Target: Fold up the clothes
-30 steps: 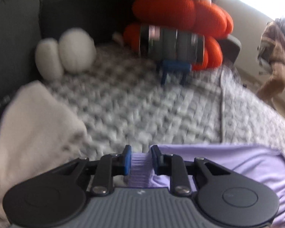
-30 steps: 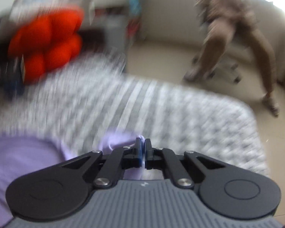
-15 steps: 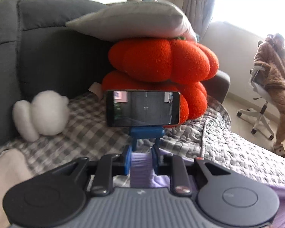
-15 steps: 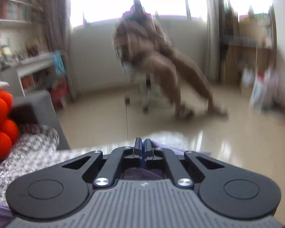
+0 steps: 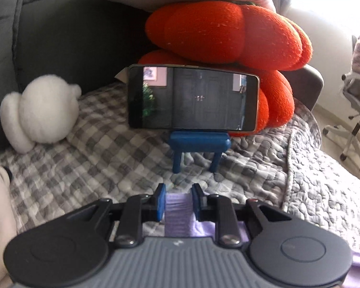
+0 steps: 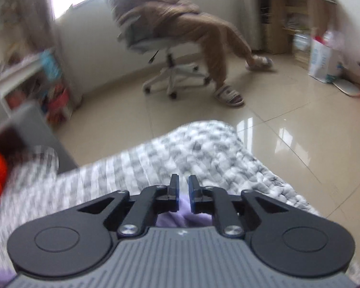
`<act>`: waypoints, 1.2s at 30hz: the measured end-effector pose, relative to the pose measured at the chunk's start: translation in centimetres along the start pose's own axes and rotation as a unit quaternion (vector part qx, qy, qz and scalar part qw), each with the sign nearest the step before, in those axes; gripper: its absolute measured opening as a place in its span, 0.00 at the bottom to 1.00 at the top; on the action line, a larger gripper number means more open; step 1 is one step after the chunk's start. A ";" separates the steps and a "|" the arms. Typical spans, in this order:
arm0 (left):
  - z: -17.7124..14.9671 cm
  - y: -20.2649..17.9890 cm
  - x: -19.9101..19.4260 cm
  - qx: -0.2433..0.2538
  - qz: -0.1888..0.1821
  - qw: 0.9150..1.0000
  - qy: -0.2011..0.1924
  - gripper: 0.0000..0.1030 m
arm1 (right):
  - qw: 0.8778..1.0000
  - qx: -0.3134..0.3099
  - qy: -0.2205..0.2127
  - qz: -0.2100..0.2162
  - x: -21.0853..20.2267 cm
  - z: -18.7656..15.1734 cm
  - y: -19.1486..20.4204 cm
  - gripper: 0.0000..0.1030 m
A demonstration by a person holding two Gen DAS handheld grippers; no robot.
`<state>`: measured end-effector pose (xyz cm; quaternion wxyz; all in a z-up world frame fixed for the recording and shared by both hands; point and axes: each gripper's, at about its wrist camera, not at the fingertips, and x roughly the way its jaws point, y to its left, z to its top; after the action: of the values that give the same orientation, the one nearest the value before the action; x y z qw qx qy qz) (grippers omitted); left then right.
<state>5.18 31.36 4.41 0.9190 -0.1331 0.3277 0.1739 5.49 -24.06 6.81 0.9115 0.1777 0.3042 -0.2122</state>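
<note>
The left gripper (image 5: pixel 178 198) pinched a ribbed band of the lavender garment (image 5: pixel 177 212) between its blue pads, while the right gripper (image 6: pixel 183 193) stood slightly parted with the cloth lying just beneath, apparently let go. The garment lay on the checked quilt (image 5: pixel 96 158) before the propped phone (image 5: pixel 193 100). A good fold probably needed the left hem lowered square and flat before release.

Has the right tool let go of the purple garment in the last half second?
Yes. The right tool now shows a gap between its fingers, above the purple garment; earlier they were pinched shut. Against the checked quilt, it has tipped downward.
</note>
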 end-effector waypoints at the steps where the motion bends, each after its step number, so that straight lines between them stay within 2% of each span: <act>1: -0.2 0.3 -0.3 -0.008 -0.008 1.000 0.000 0.24 | 1.000 -0.025 0.006 0.001 0.0 -0.4 0.1 0.14; 3: -0.5 0.6 -0.5 -0.014 -0.015 1.000 -0.003 0.26 | 0.997 -0.077 0.013 0.001 -0.1 -1.3 0.3 0.20; 5: -0.9 0.8 -0.7 -0.018 -0.019 1.000 -0.007 0.26 | 0.992 -0.129 0.017 0.003 0.0 -2.4 0.6 0.50; 6: -1.1 0.9 -0.6 -0.018 -0.021 1.000 -0.006 0.26 | 0.987 -0.159 0.025 0.009 0.3 -3.0 0.8 0.54; 9: -1.6 0.4 0.3 -0.003 -0.021 1.000 0.005 0.25 | 0.964 -0.264 0.045 -0.002 1.9 -5.6 1.8 0.54; 10: -1.7 0.1 0.4 0.004 -0.021 1.000 0.005 0.24 | 0.957 -0.289 0.033 -0.004 2.0 -6.2 2.1 0.50; 11: -1.9 -0.1 0.6 0.010 -0.020 1.000 0.004 0.23 | 0.952 -0.305 0.028 -0.003 2.1 -6.6 2.3 0.22; 12: -1.9 -0.4 0.7 0.015 -0.015 1.000 0.003 0.23 | 0.956 -0.290 0.038 0.004 2.3 -6.2 2.2 0.04; 13: -2.0 -0.5 0.7 0.019 -0.010 1.000 0.001 0.23 | 0.963 -0.265 0.044 0.004 2.3 -5.7 1.9 0.00; 15: -1.8 -0.4 0.4 0.019 -0.002 1.000 -0.002 0.22 | 0.972 -0.233 0.028 0.001 1.7 -4.8 1.3 0.00; 17: -1.4 0.2 -0.3 0.009 -0.005 1.000 -0.009 0.22 | 0.980 -0.195 0.006 0.023 0.4 -3.8 0.5 0.00; 20: -1.0 0.8 -1.8 0.007 -0.008 1.000 -0.027 0.22 | 0.988 -0.116 -0.030 0.093 -2.9 -1.8 -0.9 0.00; 22: -0.8 1.1 -2.7 0.007 -0.012 0.999 -0.035 0.22 | 0.984 -0.025 -0.044 0.168 -5.4 -0.2 -2.7 0.00; 23: -0.7 1.2 -3.2 0.007 -0.015 0.999 -0.039 0.22 | 0.974 0.035 -0.041 0.221 -6.6 0.5 -4.0 0.00; 25: -0.6 1.3 -3.6 0.005 -0.018 0.999 -0.043 0.22 | 0.936 0.149 -0.030 0.318 -8.4 1.3 -6.7 0.00; 26: -0.6 1.4 -3.7 0.004 -0.019 0.999 -0.044 0.22 | 0.918 0.196 -0.019 0.346 -8.6 1.7 -7.9 0.00; 28: -0.6 1.6 -4.0 0.002 -0.022 0.999 -0.046 0.22 | 0.886 0.281 0.007 0.368 -8.3 2.0 -10.4 0.00; 29: -0.5 1.7 -4.0 0.001 -0.023 0.999 -0.047 0.22 | 0.880 0.313 0.021 0.356 -7.7 1.9 -11.5 0.00; 31: -0.3 1.7 -3.5 -0.002 -0.023 0.999 -0.045 0.22 | 0.892 0.339 0.034 0.296 -6.1 1.4 -12.8 0.00; 32: -0.3 1.5 -3.2 0.001 -0.021 0.999 -0.043 0.22 | 0.902 0.335 0.043 0.268 -5.4 1.1 -13.0 0.01; 33: -0.4 1.4 -2.8 0.003 -0.019 0.999 -0.040 0.22 | 0.927 0.278 0.057 0.246 -4.6 0.9 -11.6 0.04; 34: -0.4 1.2 -2.3 0.003 -0.017 0.999 -0.036 0.22 | 0.947 0.220 0.071 0.223 -3.8 0.8 -10.3 0.13; 36: -0.7 0.9 -1.6 -0.003 -0.017 0.999 -0.028 0.22 | 0.974 0.102 0.098 0.175 -2.3 0.5 -7.6 0.13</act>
<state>3.23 31.52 4.81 0.9303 -0.1368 0.2990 0.1628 0.25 -30.11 7.12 0.8774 0.3401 0.3327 -0.0614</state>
